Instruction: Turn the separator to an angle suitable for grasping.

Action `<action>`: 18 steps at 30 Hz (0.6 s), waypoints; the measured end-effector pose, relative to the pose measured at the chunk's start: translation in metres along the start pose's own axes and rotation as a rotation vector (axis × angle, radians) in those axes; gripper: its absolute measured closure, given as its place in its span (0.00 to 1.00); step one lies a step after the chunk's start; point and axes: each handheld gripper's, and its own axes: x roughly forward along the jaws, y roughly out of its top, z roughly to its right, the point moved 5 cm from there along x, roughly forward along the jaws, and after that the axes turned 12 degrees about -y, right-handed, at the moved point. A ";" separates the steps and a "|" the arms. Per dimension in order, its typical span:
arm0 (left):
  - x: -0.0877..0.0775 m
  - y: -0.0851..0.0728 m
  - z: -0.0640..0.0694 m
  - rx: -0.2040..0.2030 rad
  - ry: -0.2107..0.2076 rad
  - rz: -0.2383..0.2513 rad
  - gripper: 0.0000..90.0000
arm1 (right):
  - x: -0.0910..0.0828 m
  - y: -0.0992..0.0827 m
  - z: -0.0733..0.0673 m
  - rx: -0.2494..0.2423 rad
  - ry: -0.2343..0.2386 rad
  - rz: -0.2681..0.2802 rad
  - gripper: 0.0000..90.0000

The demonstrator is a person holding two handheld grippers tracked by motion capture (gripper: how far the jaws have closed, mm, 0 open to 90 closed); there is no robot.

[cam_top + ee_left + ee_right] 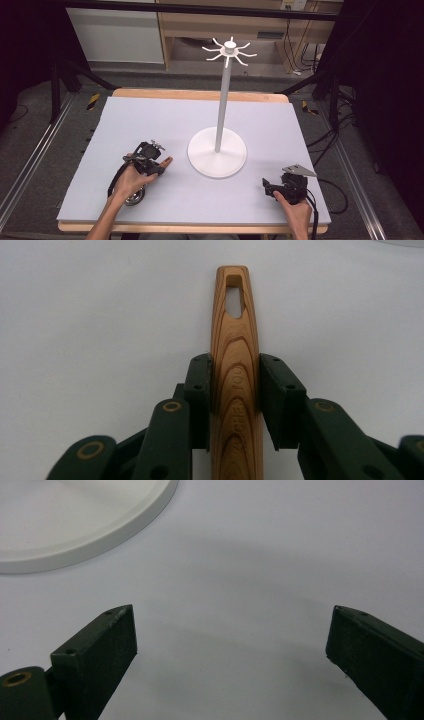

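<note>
Lower left of the table [280, 120]:
left gripper [234, 385]: squeezed tight on wooden handle [234, 340], tip pointing right
Lower right: right gripper [230, 640]: wide apart, holding nothing
Middle: white stand [217, 152]: upright

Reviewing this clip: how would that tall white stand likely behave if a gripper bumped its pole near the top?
The white stand probably resists a light bump: its round base is wide and flat on the table. A harder push near the hooks could tip it, since the pole is tall and thin. It looks rigid, so it would likely tilt or slide whole.
</note>
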 end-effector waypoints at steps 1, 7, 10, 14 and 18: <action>0.000 0.000 0.000 0.002 0.001 0.000 0.75 | 0.000 0.000 0.000 0.001 0.001 -0.002 0.07; -0.001 -0.004 -0.001 -0.004 -0.020 0.049 0.75 | 0.001 0.000 0.000 0.006 -0.004 -0.007 0.07; -0.004 -0.004 -0.004 -0.013 -0.031 0.061 0.75 | 0.002 -0.001 0.000 -0.004 -0.002 -0.007 0.07; -0.010 -0.004 -0.004 -0.008 -0.027 0.075 0.75 | 0.002 -0.001 -0.001 -0.001 -0.004 -0.012 0.07; -0.018 -0.005 -0.001 -0.001 -0.024 0.100 0.75 | 0.002 -0.001 0.000 -0.008 -0.002 -0.009 0.07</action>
